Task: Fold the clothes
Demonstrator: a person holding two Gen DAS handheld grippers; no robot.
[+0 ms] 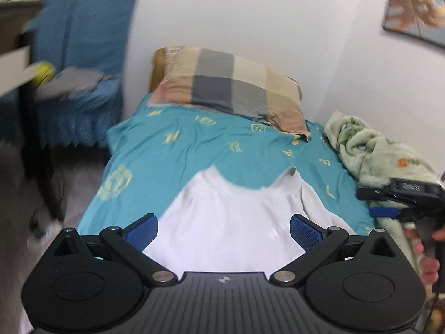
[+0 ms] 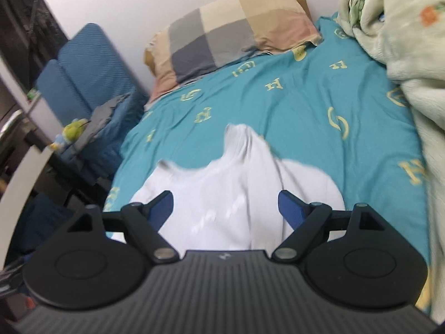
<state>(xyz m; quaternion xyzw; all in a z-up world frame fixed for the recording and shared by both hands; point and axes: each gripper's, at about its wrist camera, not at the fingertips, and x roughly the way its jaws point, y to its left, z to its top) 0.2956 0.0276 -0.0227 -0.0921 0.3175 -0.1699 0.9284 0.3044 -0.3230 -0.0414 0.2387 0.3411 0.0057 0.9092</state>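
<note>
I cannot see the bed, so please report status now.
Left gripper and right gripper: jaws open, empty. White garment lies on the teal sheet. Nothing blocks it.

White garment's (image 1: pixel 228 222) near edge behind hand-held gripper; blurred chair (image 1: pixel 83 64)

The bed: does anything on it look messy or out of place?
Mostly the pale green blanket, bunched in a heap along the wall side of the teal sheet instead of spread flat. The checked pillow lies a bit askew. The white garment lies rumpled, with a raised ridge down its middle.
</note>
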